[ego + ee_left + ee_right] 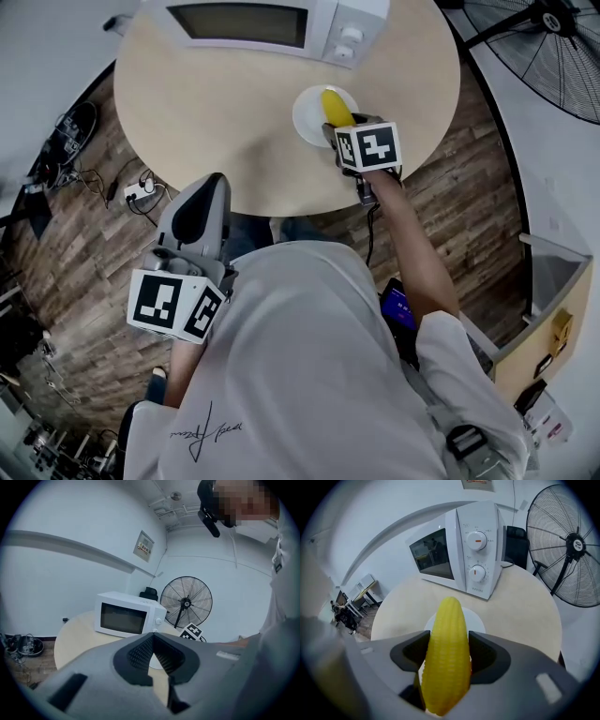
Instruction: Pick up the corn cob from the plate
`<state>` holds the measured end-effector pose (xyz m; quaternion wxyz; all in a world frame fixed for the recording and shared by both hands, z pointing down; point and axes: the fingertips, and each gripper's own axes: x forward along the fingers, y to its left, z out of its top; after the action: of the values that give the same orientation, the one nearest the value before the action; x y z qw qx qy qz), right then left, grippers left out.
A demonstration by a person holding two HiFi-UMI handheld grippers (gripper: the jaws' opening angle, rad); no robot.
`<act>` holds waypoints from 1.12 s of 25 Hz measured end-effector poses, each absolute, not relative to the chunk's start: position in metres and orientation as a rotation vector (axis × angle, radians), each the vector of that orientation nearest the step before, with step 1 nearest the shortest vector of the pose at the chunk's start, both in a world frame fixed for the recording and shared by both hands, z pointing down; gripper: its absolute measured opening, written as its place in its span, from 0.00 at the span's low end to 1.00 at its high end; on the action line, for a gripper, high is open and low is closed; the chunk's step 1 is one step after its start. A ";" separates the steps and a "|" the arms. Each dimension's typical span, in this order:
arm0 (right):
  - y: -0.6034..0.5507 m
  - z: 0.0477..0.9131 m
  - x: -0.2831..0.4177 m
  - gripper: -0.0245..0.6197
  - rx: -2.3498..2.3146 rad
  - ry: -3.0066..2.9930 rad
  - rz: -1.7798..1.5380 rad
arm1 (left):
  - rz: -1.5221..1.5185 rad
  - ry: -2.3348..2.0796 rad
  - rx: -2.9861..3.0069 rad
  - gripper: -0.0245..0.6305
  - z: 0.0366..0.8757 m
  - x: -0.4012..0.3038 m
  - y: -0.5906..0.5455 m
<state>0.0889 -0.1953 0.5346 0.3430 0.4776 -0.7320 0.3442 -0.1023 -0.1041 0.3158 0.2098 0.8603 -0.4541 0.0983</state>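
The right gripper has its fingers clenched on the corn, pressing it from both sides, so the grasp itself seems done. The corn is over the plate, toward the right edge of the bench. I cannot tell whether it is clear of the plate. The lift is probably what is left. The left gripper is closed on nothing, off the near edge.

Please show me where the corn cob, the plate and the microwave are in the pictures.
corn cob [446, 663]: right gripper view, middle of the cob, between the jaws.
plate [307, 117]: head view, bare left part of its surface.
microwave [477, 557]: right gripper view, control panel between the two knobs.
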 end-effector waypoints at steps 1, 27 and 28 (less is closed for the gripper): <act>-0.194 0.532 0.090 0.46 1.245 -1.907 0.894 | 0.273 -1.262 2.396 0.03 0.315 -0.101 -0.104; -0.178 0.473 0.087 0.46 1.307 -2.035 0.887 | 0.240 -1.264 2.400 0.03 0.312 -0.094 -0.110; -0.178 0.471 0.087 0.46 1.307 -2.039 0.882 | 0.237 -1.266 2.399 0.03 0.312 -0.095 -0.110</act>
<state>0.0871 -0.1776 0.4710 0.2783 0.4871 -0.7598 0.3287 -0.0948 -0.1100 0.3121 0.2078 0.8618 -0.4548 0.0853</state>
